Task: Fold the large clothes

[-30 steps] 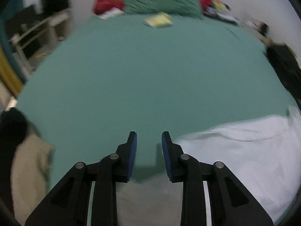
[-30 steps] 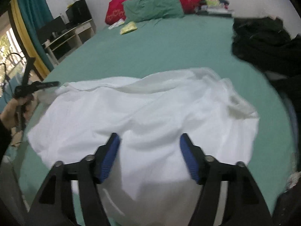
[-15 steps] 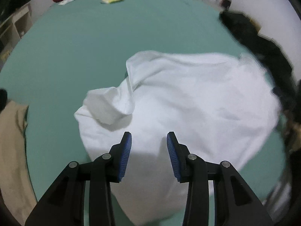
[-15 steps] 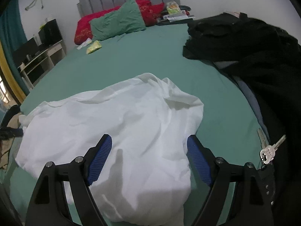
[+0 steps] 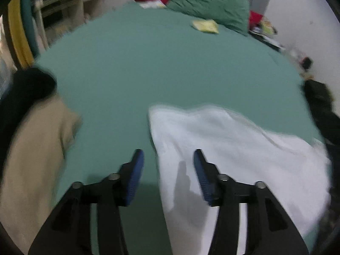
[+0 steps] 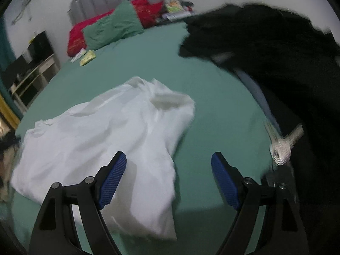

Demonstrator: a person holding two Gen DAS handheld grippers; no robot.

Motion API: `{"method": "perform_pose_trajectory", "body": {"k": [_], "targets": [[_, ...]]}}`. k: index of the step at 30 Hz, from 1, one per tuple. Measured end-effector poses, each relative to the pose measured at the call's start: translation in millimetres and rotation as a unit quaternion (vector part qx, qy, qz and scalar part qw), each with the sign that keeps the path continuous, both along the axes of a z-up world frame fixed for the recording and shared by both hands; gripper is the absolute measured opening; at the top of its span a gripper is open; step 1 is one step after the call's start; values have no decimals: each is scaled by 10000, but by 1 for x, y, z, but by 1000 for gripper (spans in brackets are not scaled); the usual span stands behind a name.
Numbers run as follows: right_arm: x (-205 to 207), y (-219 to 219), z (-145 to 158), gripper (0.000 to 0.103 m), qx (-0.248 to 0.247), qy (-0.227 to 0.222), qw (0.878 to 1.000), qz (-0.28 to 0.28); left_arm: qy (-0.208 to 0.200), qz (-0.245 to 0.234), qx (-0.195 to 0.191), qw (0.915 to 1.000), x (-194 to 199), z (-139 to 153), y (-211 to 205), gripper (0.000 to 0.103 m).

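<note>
**Between grips, white garment waiting on the bed**

Lying rumpled and unfolded on the green bed sheet [image 6: 212, 97]: the white garment [image 6: 110, 131], with black clothes [image 6: 276, 53] piled to its right and a beige garment [image 5: 31, 159] well to its left. Hovering over its near left edge with jaws spread and holding nothing: the left gripper [image 5: 167, 170]. Hanging over its right edge, spread wider and likewise empty: the right gripper [image 6: 169, 174]. Judging by this, still laying out, not yet folding. Next, probably lowering both and pinching opposite edges to pull the cloth flat.
</note>
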State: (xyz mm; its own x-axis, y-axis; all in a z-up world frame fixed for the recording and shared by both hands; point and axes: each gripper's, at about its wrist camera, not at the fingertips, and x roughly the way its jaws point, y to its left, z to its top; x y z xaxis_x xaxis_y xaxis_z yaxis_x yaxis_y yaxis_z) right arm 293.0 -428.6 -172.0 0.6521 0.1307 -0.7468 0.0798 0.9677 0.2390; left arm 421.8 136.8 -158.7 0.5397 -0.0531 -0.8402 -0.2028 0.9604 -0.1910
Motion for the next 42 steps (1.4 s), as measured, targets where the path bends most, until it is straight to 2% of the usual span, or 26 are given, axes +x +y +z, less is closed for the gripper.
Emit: {"method": "perform_pose_trajectory", "body": {"k": [1,3,4,5,6,7,8,9,10,12,16,18,22,25,27,30,32,34,36,38,40,42], "targets": [[-5,-5,-4,82,271,105,9996,-50,135,-100,-238,9996,-17,-5,-1,60],[-15,-8,-12,82,710,162,9973,-52,541,-297,-442,9971,-46,-24,-11,61],[-19,-6,-15,82,792,165,9967,-35,701,-448,-437,9956,-54,-34,-19,61],[-21,-1,-16,76,780,140,9968,26,620,-605,-188,9961,-62,-40,-32,61],[-21,5,-16,63,769,170,9968,154,400,-715,156,9965,-72,-38,-44,61],[-21,10,-17,20,820,230,9961,251,414,-861,269,9951,-74,-40,-53,61],[-21,14,-19,9,1011,324,9937,365,392,-920,358,9943,-73,-39,-56,46],[-22,16,-21,9,1078,363,9928,376,374,-1007,424,9933,-75,-37,-60,24],[-28,19,-19,8,1054,371,9930,381,429,-1054,352,9929,-77,-33,-60,6],[-41,19,-11,8,1140,352,9921,380,357,-940,248,9946,-90,-20,-58,6],[-76,16,10,7,1200,331,9912,443,161,-905,461,9947,-123,15,-53,5],[-96,19,14,7,1207,458,9902,536,216,-904,444,9947,-138,24,-54,5],[-128,24,15,7,1044,710,9898,661,391,-865,338,9949,-200,29,-44,5],[-139,26,5,8,981,1012,9878,667,655,-789,89,9947,-233,13,-37,6],[-145,23,-2,15,1003,1213,9856,612,848,-691,-103,9939,-249,1,-25,8],[-144,11,9,34,884,1130,9891,326,828,-425,-275,9953,-242,0,-19,19],[-143,2,29,49,418,775,9961,56,562,-286,-188,9978,-237,16,-21,42],[-133,-4,44,61,77,393,9992,19,223,-276,-29,9994,-228,35,-27,45],[-111,-4,46,63,-147,323,9990,280,20,-488,-9,9988,-211,47,-43,45],[-84,-1,39,63,-426,387,9964,627,-9,-859,-31,9963,-191,51,-65,45],[-53,5,22,63,-718,691,9897,1030,81,-1185,-43,9929,-167,48,-93,45],[-31,14,6,63,-1022,920,9804,1415,224,-1647,-89,9861,-144,39,-128,45]]}}
